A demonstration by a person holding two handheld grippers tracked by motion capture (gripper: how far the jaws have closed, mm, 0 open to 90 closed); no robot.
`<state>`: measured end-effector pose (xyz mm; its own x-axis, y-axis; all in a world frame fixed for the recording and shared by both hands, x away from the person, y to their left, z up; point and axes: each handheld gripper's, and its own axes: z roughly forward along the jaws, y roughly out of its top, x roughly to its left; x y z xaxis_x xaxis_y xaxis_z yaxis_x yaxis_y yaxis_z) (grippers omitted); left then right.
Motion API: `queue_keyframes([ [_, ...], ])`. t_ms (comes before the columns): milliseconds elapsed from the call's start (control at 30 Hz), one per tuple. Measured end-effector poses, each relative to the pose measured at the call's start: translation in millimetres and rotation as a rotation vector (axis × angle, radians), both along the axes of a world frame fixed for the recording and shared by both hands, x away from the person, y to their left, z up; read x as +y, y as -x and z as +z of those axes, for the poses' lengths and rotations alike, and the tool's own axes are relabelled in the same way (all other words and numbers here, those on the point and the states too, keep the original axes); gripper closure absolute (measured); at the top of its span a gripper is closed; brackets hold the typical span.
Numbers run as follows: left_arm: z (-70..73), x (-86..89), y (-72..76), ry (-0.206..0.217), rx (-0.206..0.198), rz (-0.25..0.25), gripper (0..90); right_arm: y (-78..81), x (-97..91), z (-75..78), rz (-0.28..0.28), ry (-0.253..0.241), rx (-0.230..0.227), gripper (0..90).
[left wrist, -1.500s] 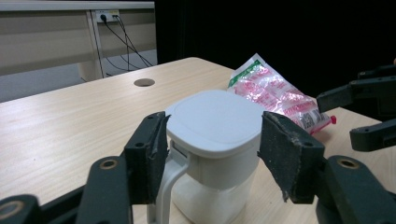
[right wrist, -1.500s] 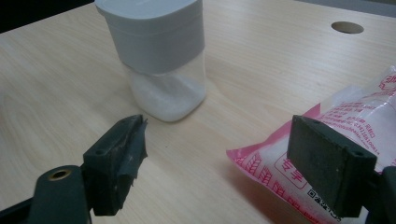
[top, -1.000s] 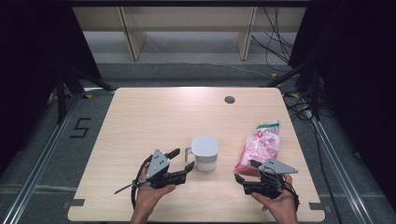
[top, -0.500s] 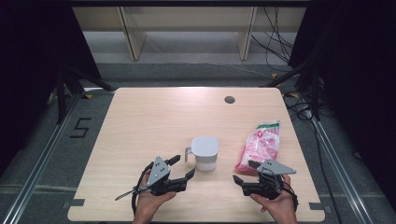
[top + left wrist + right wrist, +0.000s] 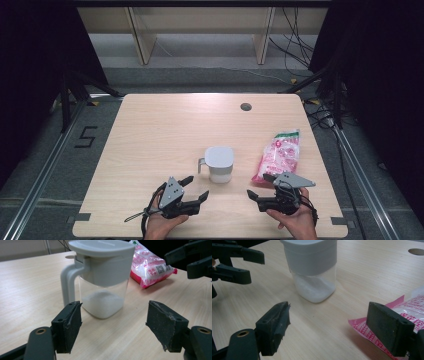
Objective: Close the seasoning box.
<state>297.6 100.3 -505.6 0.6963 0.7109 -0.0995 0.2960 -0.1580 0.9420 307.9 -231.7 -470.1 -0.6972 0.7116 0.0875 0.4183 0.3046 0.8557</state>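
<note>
A clear jar (image 5: 219,165) with a grey lid and side handle stands near the table's front middle, a layer of white powder in its bottom (image 5: 103,301) (image 5: 315,288). To its right lies a red-and-white bag (image 5: 280,154) of white grains (image 5: 150,265) (image 5: 412,312). My left gripper (image 5: 195,189) is open at the jar's front left, a short way off. My right gripper (image 5: 259,187) is open at the jar's front right, its far jaw beside the bag's near end. Neither holds anything.
The wooden table (image 5: 165,130) has a round cable hole (image 5: 245,106) at the back right. Beyond the far edge stand wooden shelf legs (image 5: 142,40). Cables (image 5: 325,107) lie on the floor at the right.
My left gripper has drawn back a little toward the front edge, away from the jar's handle. The right gripper has barely shifted. Both remain open.
</note>
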Motion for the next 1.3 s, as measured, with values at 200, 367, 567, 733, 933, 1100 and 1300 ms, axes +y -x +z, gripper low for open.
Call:
queue_keyframes([
  [200, -2.0, -1.4, 4.6, -0.019, -0.009, 0.005, 27.2, 2.9, 1.6, -1.4, 0.013, 0.018, 0.003, 19.7],
  [367, -0.7, 0.7, 5.5, -0.003, -0.003, 0.002, 27.2, 6.9, 2.8, -7.3, 0.032, 0.019, 0.042, 19.5],
  [567, -0.3, 0.0, 5.7, -0.008, -0.014, -0.021, 27.0, 8.8, 2.7, -11.8, 0.065, 0.052, 0.047, 19.4],
  [733, -0.3, 1.0, 5.3, -0.030, -0.010, -0.022, 26.9, 10.9, 2.3, -13.0, 0.062, 0.061, 0.048, 19.1],
  [933, -0.2, 1.2, 4.8, -0.020, -0.016, -0.025, 26.9, 10.5, 1.4, -13.2, 0.074, 0.060, 0.059, 18.8],
  [1100, -0.7, 0.8, 5.6, 0.000, 0.006, -0.005, 26.9, 11.3, 0.8, -13.6, 0.045, 0.065, 0.037, 18.8],
  [1300, -0.8, 4.1, 4.0, -0.006, 0.016, 0.011, 26.9, 11.3, 1.7, -14.4, 0.054, 0.062, 0.058, 18.8],
])
